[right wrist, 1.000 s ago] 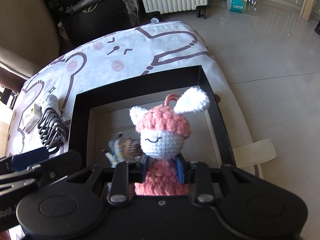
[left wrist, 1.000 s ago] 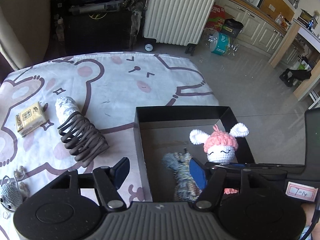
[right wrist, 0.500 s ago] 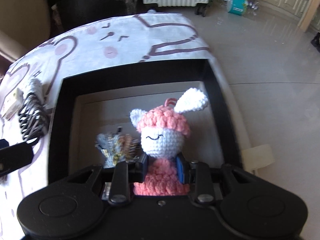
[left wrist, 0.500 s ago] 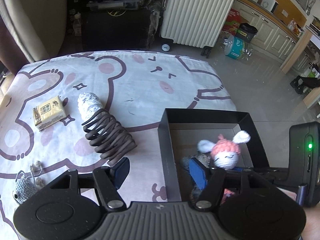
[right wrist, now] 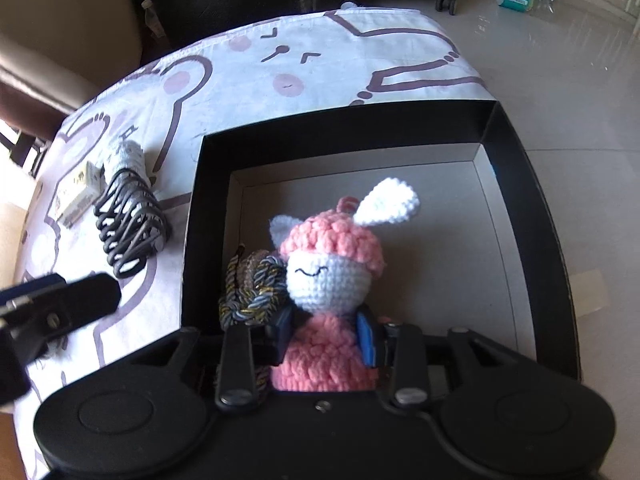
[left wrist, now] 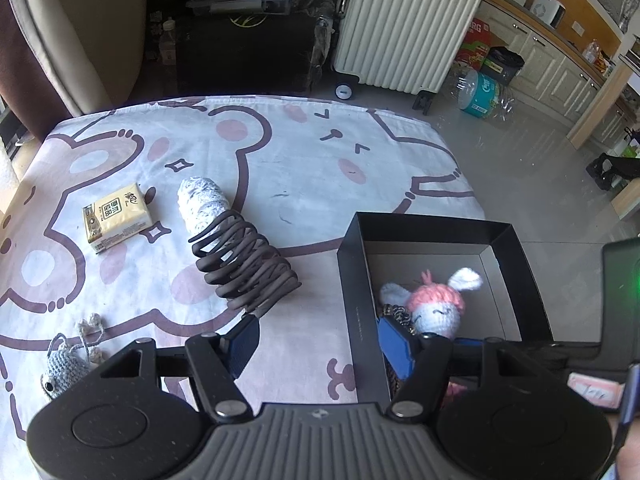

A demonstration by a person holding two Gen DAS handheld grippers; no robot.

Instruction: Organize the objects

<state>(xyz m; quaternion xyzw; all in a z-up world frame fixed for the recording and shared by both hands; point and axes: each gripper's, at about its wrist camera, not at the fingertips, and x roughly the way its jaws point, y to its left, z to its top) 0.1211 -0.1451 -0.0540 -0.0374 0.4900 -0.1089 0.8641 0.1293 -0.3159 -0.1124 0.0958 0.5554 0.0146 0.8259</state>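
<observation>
My right gripper [right wrist: 326, 340] is shut on a pink and white crochet bunny [right wrist: 336, 268] and holds it inside the black box [right wrist: 520, 184], beside a bundle of grey and gold cord [right wrist: 252, 292]. The bunny [left wrist: 436, 308] and box [left wrist: 356, 280] also show in the left wrist view. My left gripper [left wrist: 320, 344] is open and empty above the box's left wall. On the cloth to the left lie a dark coil rack [left wrist: 244, 264], a white yarn roll [left wrist: 202, 200], a yellow tissue pack [left wrist: 116, 212] and a grey crochet toy [left wrist: 64, 368].
The table carries a bear-print cloth [left wrist: 280, 160]. Its right edge drops to a tiled floor [left wrist: 540, 184]. A white suitcase [left wrist: 400, 24] and dark furniture stand behind the table. A chair [right wrist: 60, 40] stands at the far left.
My left gripper has drawn back and to the left, bringing more of the cloth and the grey toy into view. My right gripper has lowered the bunny deeper into the box.
</observation>
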